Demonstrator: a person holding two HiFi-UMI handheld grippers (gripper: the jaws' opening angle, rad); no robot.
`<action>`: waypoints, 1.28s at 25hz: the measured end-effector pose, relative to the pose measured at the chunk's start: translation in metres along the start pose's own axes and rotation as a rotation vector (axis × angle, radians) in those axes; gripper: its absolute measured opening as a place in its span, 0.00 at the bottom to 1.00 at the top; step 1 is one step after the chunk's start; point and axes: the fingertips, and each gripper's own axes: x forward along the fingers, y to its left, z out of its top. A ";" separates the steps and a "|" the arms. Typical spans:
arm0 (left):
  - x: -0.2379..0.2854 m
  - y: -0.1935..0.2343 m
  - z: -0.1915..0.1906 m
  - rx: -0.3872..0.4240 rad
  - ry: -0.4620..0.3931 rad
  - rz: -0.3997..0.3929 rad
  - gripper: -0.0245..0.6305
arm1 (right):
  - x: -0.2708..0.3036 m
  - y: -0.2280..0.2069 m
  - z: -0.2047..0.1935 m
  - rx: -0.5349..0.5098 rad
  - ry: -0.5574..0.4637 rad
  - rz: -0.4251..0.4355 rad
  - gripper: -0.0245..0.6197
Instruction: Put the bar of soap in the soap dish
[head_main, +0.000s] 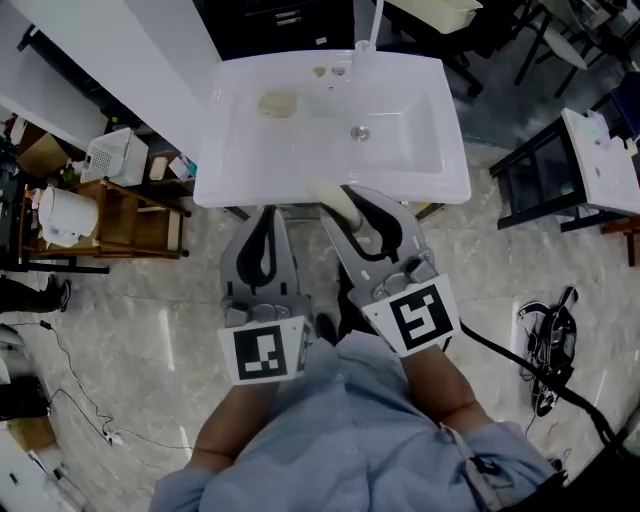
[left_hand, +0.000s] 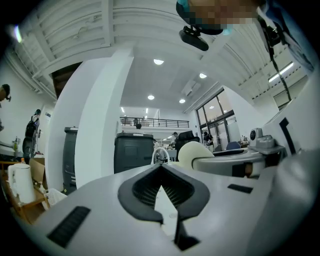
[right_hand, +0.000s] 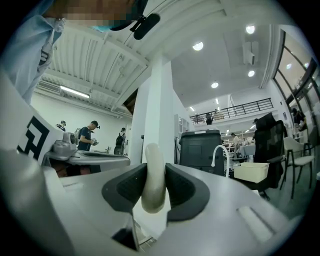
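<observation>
A cream bar of soap (head_main: 334, 194) (right_hand: 152, 160) stands on edge between the pads of my right gripper (head_main: 347, 203) (right_hand: 154, 186), which is shut on it at the front rim of the white sink (head_main: 420, 185). A beige oval soap dish (head_main: 279, 103) lies on the sink's back left ledge, well beyond the soap. My left gripper (head_main: 268, 214) (left_hand: 161, 169) hovers just short of the sink's front edge, left of the right one, its jaw tips meeting with nothing between them. In the left gripper view the soap (left_hand: 191, 151) shows off to the right.
The faucet (head_main: 365, 45) rises at the sink's back and the drain (head_main: 360, 132) sits mid-basin. A wooden shelf (head_main: 130, 215) with a white kettle (head_main: 62, 215) stands at the left. A black table (head_main: 560, 175) and floor cables (head_main: 545, 345) lie at the right.
</observation>
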 end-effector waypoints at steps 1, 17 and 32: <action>0.013 0.004 0.000 0.005 0.002 0.009 0.05 | 0.009 -0.009 -0.001 0.004 0.001 0.007 0.21; 0.145 0.035 0.025 0.069 -0.021 0.148 0.05 | 0.120 -0.118 0.004 0.010 -0.017 0.133 0.21; 0.213 0.099 0.003 0.005 -0.011 0.155 0.05 | 0.207 -0.144 -0.024 -0.009 0.054 0.142 0.21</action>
